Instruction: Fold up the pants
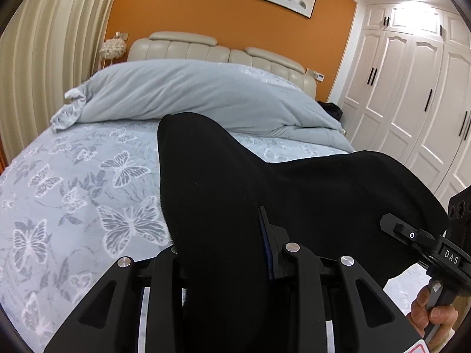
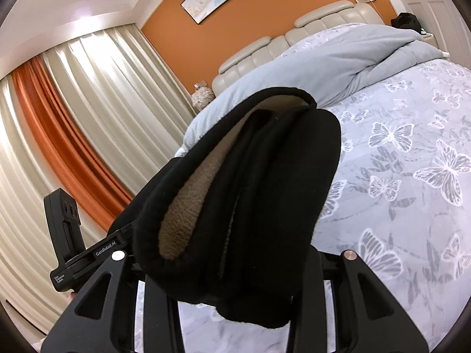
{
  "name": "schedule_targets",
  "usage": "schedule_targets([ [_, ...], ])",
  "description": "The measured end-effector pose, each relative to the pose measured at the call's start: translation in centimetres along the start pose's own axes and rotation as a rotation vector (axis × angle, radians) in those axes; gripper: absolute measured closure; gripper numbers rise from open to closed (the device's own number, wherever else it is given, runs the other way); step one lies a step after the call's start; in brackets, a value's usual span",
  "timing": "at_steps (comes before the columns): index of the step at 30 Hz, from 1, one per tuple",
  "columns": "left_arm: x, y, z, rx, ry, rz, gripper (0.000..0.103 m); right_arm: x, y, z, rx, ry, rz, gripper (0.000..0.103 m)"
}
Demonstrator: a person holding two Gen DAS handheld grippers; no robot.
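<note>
Left wrist view, gripper: the left gripper (image 1: 223,264) is clamped on a thick bunch of the black pants (image 1: 235,182); the cloth fills the gap between its fingers and hides the tips.
Left wrist view, pants: they rise from the jaws and drape away to the right, carried above the bed (image 1: 73,194) with its butterfly-print cover, not lying on it.
Left wrist view, other hand: the right gripper (image 1: 424,244) shows at the right edge with the person's hand (image 1: 426,309) on its handle; the black cloth runs toward it.
Left wrist view, background: a grey duvet (image 1: 191,94) is heaped near the headboard.
Right wrist view, gripper: the right gripper (image 2: 235,279) is closed on a folded wad of the pants (image 2: 265,191), several layers thick.
Right wrist view, lining: a tan fleecy lining (image 2: 188,206) shows inside the open hem or waist edge; which edge it is I cannot tell.
Right wrist view, other hand: the left gripper (image 2: 73,250) sits at the lower left.
Handling: soft, limp, fairly bulky and probably weighty for cloth; the fleece should grip well rather than slip.
Where to hold: best pinched at a seamed edge, through all layers, one hold at each end so the span hangs flat.
</note>
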State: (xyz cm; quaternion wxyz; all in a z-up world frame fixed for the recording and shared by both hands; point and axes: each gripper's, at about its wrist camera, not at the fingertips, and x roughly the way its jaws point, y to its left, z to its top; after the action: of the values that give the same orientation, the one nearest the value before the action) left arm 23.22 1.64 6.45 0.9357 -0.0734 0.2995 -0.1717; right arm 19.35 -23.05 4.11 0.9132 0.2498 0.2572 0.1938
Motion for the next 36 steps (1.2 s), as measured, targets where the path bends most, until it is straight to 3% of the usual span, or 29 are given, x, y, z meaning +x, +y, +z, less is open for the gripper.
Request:
schedule_targets([
  [6,4.4,1.2,-1.3,-0.017,0.021,0.011,0.077,3.7,-3.9,-0.8,0.036,0.031,-0.006,0.070],
  [15,10.8,3.6,-6.4,-0.013,0.138,0.020,0.076,7.9,-9.4,-5.5,0.079,0.164,-0.066,0.069],
  [17,12.1,4.3,-7.5,-0.016,0.171,0.040,0.072,8.9,-11.1,-7.2,0.068,0.217,-0.118,0.059],
  [18,12.7,5.0,-8.2,-0.029,0.187,0.055,0.063,8.9,-12.0,-7.7,0.082,0.237,-0.135,0.051],
  [19,13.0,6.0,-8.9,-0.053,0.203,0.036,0.057,8.5,-13.0,-8.2,0.115,0.248,-0.136,0.038],
  [20,12.9,7.2,-9.3,-0.078,0.223,0.017,0.047,7.5,-14.0,-8.5,0.161,0.250,-0.120,0.036],
  [22,11.4,8.8,-9.0,-0.097,0.238,0.037,0.045,4.3,-14.0,-7.8,0.172,0.218,-0.196,0.032],
  [24,8.5,9.7,-7.7,-0.085,0.185,0.128,0.047,0.6,-12.1,-6.6,0.096,0.094,-0.263,0.039],
  [25,6.6,9.8,-6.4,-0.070,0.130,0.169,0.045,-0.2,-10.9,-6.0,0.046,0.067,-0.253,0.053],
  [26,5.1,9.4,-5.1,-0.055,0.082,0.200,0.037,-0.4,-8.9,-5.0,-0.017,0.066,-0.238,0.065],
  [28,4.3,8.1,-2.8,-0.060,0.046,0.215,0.030,1.5,-4.9,-3.2,-0.094,0.089,-0.176,0.075],
  [30,6.2,6.5,-1.0,-0.096,0.074,0.163,0.029,4.7,-2.7,-2.3,-0.139,0.130,-0.151,0.079],
  [32,9.4,5.5,-0.6,-0.116,0.134,0.166,0.029,8.6,-1.8,-2.0,-0.168,0.167,-0.167,0.079],
  [34,14.3,5.4,-1.0,-0.126,0.233,0.187,0.029,11.5,-3.3,-1.7,-0.148,0.172,-0.226,0.079],
  [36,18.0,6.3,-2.1,-0.148,0.302,0.234,0.031,13.8,-7.4,-1.6,-0.074,0.183,-0.338,0.080],
])
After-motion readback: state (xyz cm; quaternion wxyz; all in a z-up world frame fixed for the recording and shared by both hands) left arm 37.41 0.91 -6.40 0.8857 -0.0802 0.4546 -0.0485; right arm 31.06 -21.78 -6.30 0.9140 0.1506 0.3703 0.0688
